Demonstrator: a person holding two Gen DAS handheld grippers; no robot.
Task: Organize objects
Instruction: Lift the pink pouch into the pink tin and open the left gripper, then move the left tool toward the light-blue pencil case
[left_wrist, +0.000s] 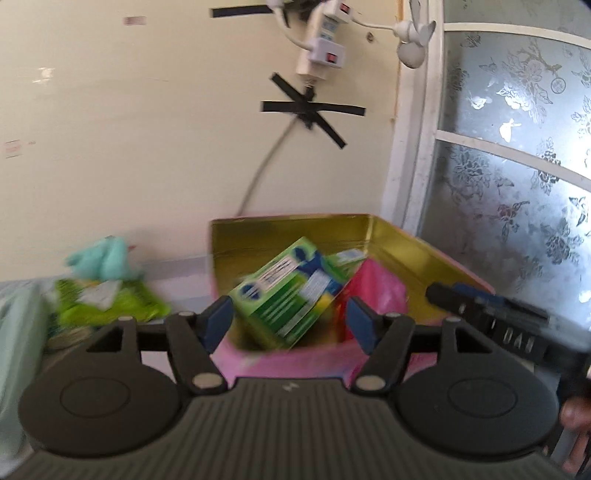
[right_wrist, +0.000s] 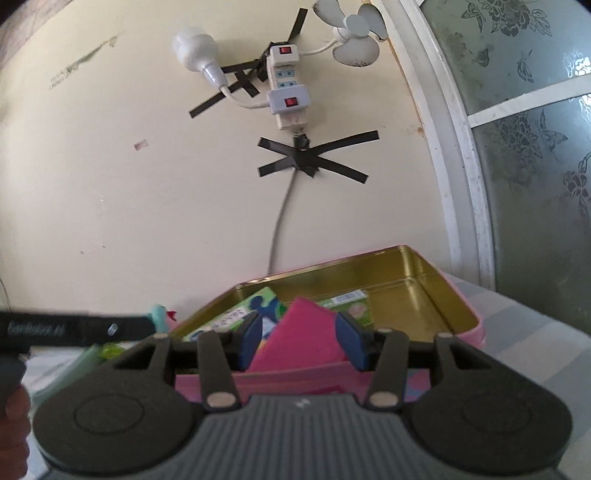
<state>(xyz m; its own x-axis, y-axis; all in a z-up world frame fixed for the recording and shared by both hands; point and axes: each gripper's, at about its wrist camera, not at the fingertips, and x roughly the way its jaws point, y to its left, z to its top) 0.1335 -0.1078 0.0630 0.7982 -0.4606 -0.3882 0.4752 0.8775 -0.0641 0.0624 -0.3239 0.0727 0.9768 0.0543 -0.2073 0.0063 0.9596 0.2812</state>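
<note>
A pink tin with a gold inside (left_wrist: 406, 254) (right_wrist: 417, 280) stands open against the wall. A green box (left_wrist: 291, 291) (right_wrist: 236, 314) leans tilted inside it, blurred, framed by the two blue pads of my left gripper (left_wrist: 289, 325), which stands open and does not press on it. A pink flat packet (right_wrist: 303, 332) (left_wrist: 376, 291) stands tilted in the tin beside the box. My right gripper (right_wrist: 301, 341) is open around the packet, with a gap showing on the left side. A smaller green box (right_wrist: 347, 304) lies further back in the tin.
A green wipes pack (left_wrist: 107, 306) with a teal cloth (left_wrist: 107, 258) on it lies left of the tin. A power strip (right_wrist: 288, 85), a bulb and a small fan hang on the wall above, with a taped cable running down. A frosted patterned window (left_wrist: 517, 166) stands at the right.
</note>
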